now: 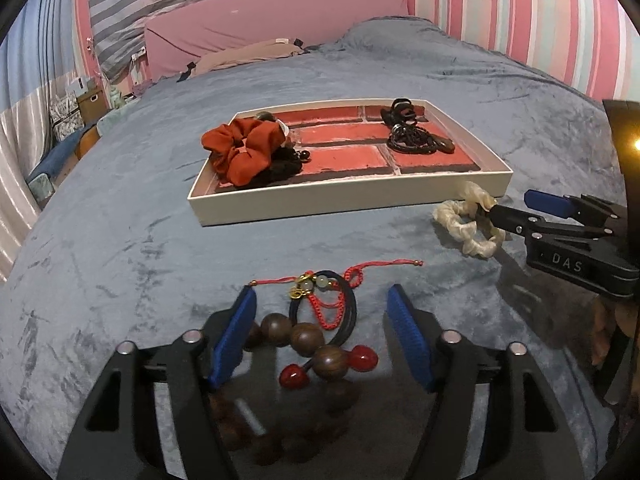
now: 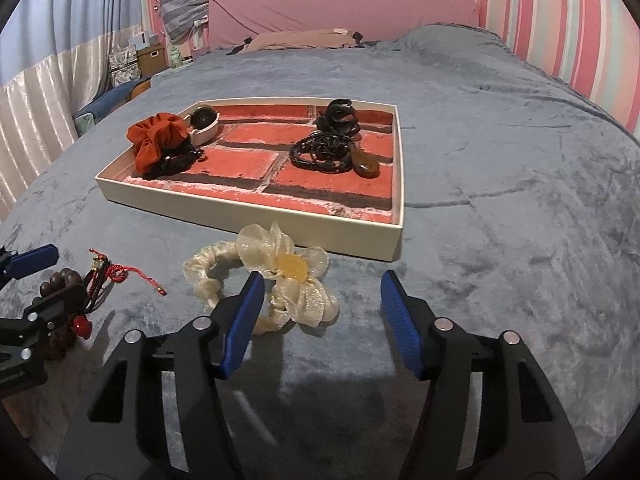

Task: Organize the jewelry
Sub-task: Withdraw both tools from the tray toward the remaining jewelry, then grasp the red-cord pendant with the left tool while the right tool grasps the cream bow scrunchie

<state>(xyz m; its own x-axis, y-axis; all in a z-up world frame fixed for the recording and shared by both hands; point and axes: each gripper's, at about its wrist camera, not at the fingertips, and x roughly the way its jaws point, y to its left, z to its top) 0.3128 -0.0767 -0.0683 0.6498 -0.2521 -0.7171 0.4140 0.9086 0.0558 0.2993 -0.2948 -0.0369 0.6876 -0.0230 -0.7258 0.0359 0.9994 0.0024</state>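
A pile of jewelry lies on the grey-blue bed cover: a wooden bead bracelet [image 1: 306, 338], a black hair tie [image 1: 352, 312], a red cord bracelet [image 1: 356, 272] and red cherry beads [image 1: 362, 356]. My left gripper [image 1: 322, 292] stands open around this pile, and its pads touch nothing. A cream scrunchie [image 2: 208, 276] with a yellow-centred flower [image 2: 294, 268] lies in front of the white tray [image 2: 240, 216]. My right gripper [image 2: 322, 280] is open over it, its left finger [image 2: 244, 312] lying across the scrunchie's ring.
The tray [image 1: 320, 208] has a brick-pattern floor. It holds an orange scrunchie [image 1: 244, 144] on a black one at the left, and a black clip [image 1: 400, 110] and black bands [image 1: 412, 142] at the right. Pink headboard and striped wall lie beyond.
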